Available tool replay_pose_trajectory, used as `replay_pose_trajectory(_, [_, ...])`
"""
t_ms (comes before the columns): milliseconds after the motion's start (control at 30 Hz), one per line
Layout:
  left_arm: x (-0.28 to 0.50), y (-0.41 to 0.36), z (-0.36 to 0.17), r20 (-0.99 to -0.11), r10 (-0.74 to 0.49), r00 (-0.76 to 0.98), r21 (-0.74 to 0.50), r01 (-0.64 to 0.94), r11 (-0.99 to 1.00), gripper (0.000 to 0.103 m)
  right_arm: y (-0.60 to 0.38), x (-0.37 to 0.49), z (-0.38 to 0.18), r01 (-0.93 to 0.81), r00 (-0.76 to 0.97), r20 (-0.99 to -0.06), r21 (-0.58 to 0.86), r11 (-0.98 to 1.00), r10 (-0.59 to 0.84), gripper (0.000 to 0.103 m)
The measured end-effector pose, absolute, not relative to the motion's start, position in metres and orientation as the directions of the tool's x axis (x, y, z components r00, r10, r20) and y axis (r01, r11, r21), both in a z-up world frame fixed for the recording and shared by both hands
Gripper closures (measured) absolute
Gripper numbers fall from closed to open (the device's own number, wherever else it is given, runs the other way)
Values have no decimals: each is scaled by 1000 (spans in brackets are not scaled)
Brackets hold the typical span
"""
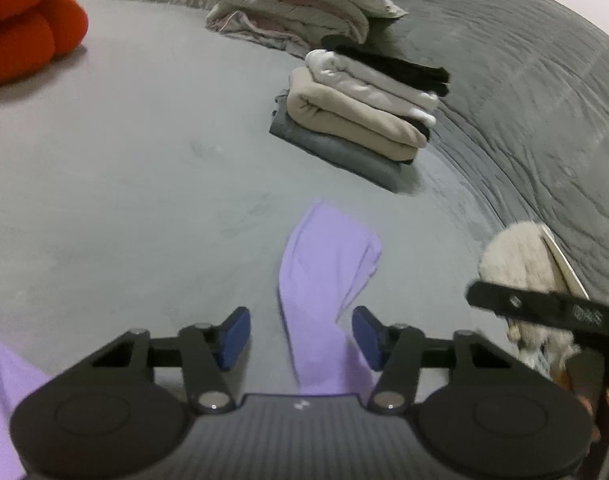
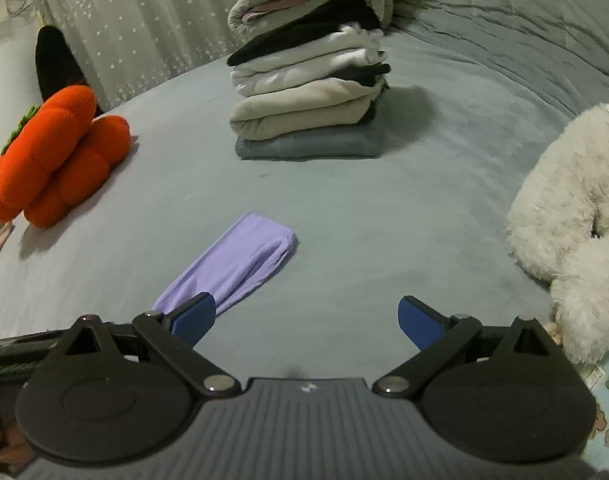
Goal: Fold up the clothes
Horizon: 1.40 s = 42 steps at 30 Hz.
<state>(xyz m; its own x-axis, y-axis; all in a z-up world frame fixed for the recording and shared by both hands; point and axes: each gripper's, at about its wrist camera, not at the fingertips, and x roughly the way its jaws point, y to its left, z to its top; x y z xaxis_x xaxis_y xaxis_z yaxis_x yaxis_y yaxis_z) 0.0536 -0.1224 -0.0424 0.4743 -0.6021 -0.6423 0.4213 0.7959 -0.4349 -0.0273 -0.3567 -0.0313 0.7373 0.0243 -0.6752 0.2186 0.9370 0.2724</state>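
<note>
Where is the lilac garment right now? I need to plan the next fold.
The lilac garment lies on the grey bed, in front of the folded stack; in the left wrist view it runs between the left gripper pads.

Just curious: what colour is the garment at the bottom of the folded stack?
Grey garment, clearest in the right wrist view.

I count one lilac garment (image 2: pixel 240 258) on the bed (image 2: pixel 384 220), two stacks of folded clothes (image 2: pixel 308 116) (image 1: pixel 300 4), one orange plush pumpkin (image 2: pixel 56 156), one white fluffy plush toy (image 2: pixel 576 216), and two grippers (image 1: pixel 300 338) (image 2: pixel 306 320).
</note>
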Motion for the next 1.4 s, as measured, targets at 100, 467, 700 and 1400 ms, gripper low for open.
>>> replay_pose_trajectory(100, [63,-134,-49,-644,-601,473,-450,401,798,59,-363,-28,-31,226,738,-674,302,926,39,3])
replay_pose_trajectory(467, [65,-155,-41,-575,-619,536,-458,416,786,101,-373,-30,-34,237,733,-679,315,919,44,3])
replay_pose_trajectory(700, [38,-158,-7,-503,-660,558,-444,488,751,101,-383,-40,-28,251,750,-660,321,913,26,3])
replay_pose_trajectory(1400, [-64,-182,25,-455,-773,443,-451,633,629,101,-407,-81,-7,266,813,-581,330,906,-27,3])
